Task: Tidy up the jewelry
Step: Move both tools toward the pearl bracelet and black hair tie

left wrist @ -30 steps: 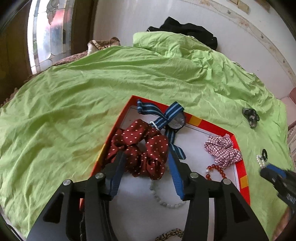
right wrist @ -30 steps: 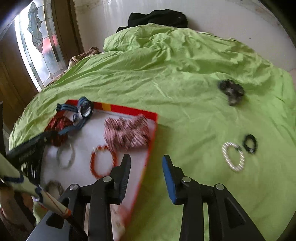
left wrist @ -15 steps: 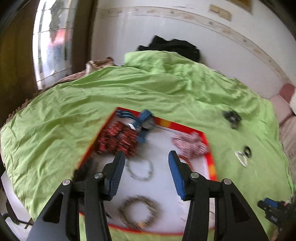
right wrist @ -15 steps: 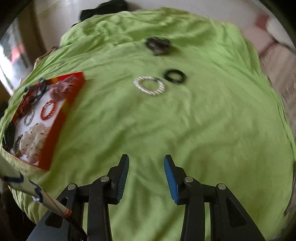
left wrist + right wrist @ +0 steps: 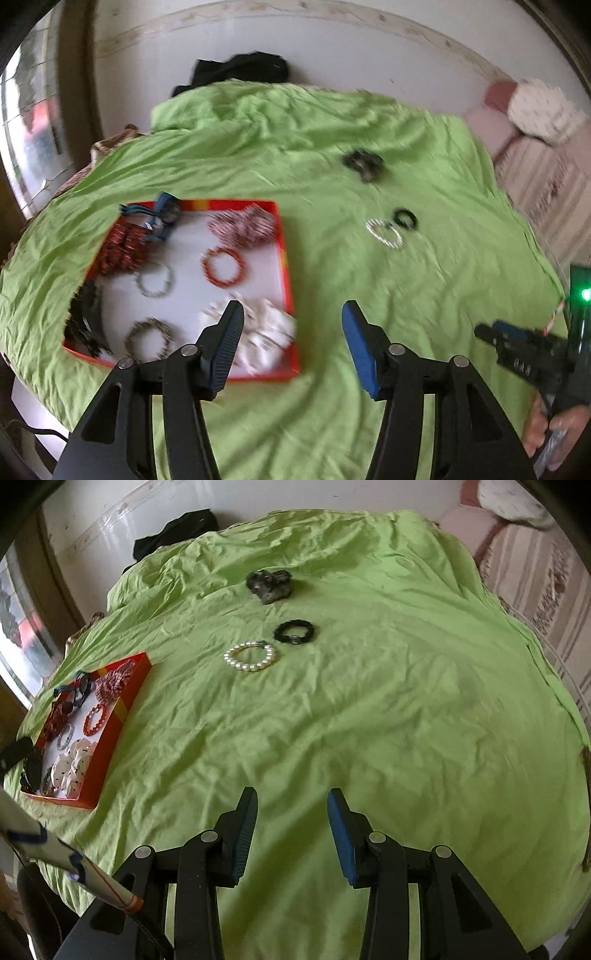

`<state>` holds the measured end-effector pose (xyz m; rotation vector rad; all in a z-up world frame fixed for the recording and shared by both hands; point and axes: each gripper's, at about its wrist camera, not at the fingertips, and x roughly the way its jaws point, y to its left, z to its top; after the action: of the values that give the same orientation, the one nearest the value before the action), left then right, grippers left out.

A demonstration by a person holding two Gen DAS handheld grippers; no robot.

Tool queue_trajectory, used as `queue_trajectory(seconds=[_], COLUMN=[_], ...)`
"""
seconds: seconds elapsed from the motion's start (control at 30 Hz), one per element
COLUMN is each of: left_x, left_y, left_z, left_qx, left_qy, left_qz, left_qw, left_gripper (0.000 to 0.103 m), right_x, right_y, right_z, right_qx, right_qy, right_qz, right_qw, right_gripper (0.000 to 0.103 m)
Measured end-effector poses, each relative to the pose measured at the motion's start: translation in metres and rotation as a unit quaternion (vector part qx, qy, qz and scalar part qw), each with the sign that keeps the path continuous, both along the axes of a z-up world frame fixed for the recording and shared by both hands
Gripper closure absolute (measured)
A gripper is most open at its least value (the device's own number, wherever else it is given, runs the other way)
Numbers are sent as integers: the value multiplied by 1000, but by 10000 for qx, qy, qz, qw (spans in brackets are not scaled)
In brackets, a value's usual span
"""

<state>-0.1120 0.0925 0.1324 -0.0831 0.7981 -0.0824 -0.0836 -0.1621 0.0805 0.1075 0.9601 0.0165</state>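
Both grippers have pulled back from the red tray (image 5: 284, 236), left gripper (image 5: 291, 343) empty with jaws opening, right gripper (image 5: 291, 830) spread and empty, facing the pearl bracelet (image 5: 250, 656) and what looks like a black hair tie (image 5: 294, 632) loose on the bed (image 5: 369, 720), likely next.

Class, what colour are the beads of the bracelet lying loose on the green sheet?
White: the pearl bracelet, sharpest in the right wrist view.

1. No readable text, brand or number shows in either view.
2. The right tongs (image 5: 524, 354) — seen at the edge of the left wrist view — carry small pale marks, too blurred to read.
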Motion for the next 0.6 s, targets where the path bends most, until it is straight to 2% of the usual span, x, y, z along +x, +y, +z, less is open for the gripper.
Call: queue_trajectory(seconds=[0.3,0.6], left_x=[-2,14], left_y=[-49,-75], left_z=[-14,-27], left_qx=[168,260], left_qy=[323,562], left_qz=[-398,-595], left_qw=[9985,9963], left_gripper=[49,49], right_x=[-15,-7], right_y=[-50,-74], right_z=[-5,-16], right_qx=[301,414], right_qy=[40,151], right_qz=[-432,-536], right_qw=[9986,9976], right_gripper=[61,61])
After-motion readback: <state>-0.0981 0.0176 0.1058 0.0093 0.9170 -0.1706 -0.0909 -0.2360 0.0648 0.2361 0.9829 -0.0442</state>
